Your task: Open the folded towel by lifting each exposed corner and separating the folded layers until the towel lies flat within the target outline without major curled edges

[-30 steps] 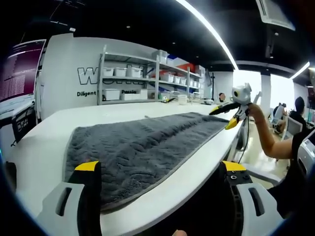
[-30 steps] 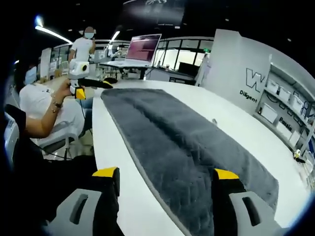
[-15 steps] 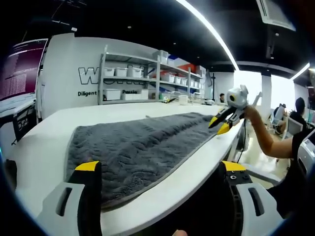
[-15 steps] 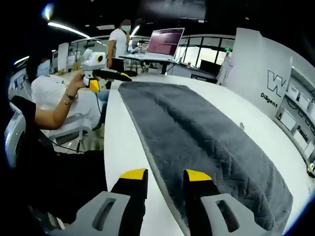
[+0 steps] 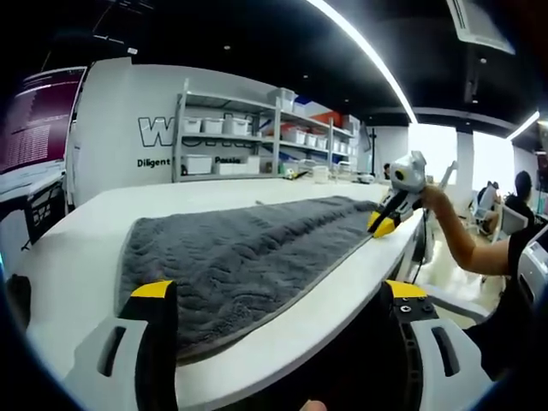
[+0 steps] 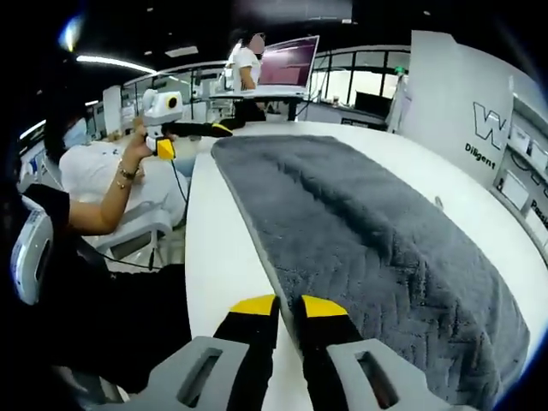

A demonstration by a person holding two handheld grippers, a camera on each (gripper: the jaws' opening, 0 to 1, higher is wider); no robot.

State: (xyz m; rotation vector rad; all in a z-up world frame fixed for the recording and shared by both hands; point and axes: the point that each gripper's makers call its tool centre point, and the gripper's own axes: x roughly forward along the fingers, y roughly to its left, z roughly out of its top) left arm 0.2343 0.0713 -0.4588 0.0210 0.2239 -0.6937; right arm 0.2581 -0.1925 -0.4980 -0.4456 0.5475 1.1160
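The towel (image 6: 368,231), grey and quilted, lay as a long folded strip along the white desk (image 6: 214,231) edge; the right hand-held gripper (image 6: 278,306) nearly closed at its hem, the left hand-held gripper (image 5: 278,291) wide.

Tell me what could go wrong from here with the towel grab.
The right gripper has its jaws nearly together at the towel's near hem; it may pinch only one layer, or none. The left gripper is open and holds nothing, so a pull could drag the towel across the table.
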